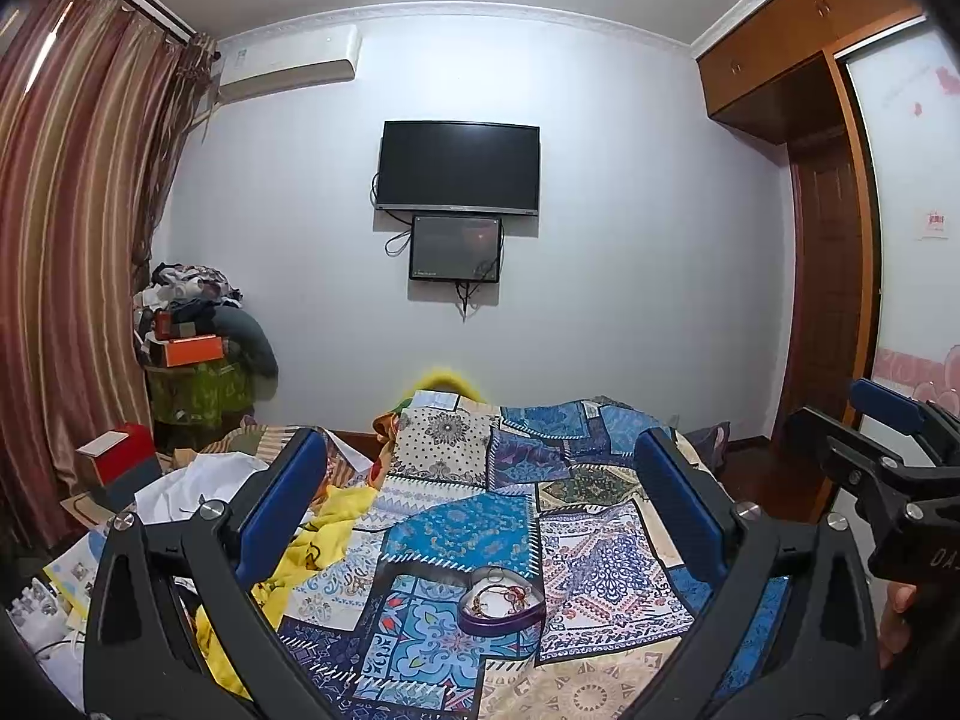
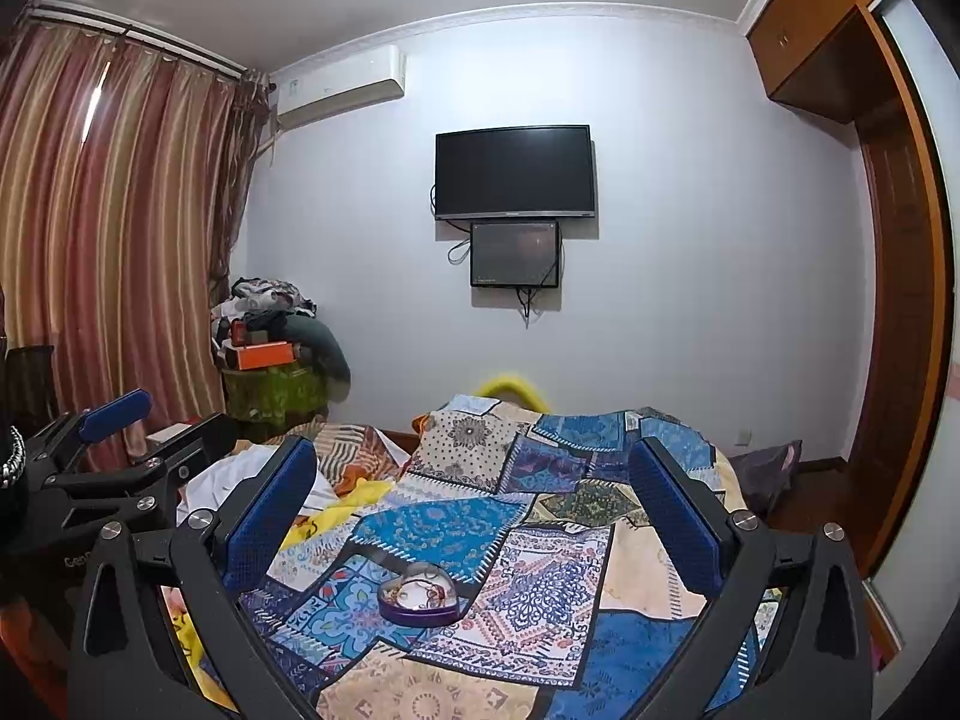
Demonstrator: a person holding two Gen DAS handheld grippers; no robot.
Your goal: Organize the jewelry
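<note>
Showing fingertip (image 1: 900, 600) only in left view — jewelry box (image 2: 418, 600) in both.

A heart-shaped purple box (image 1: 501, 600) lies open on the patchwork bedspread (image 1: 456, 531), its rim upward and its lining pale. Inside rests a small tangle of jewelry (image 1: 501, 595), gold and reddish pieces heaped together; single pieces cannot be told apart.
</note>
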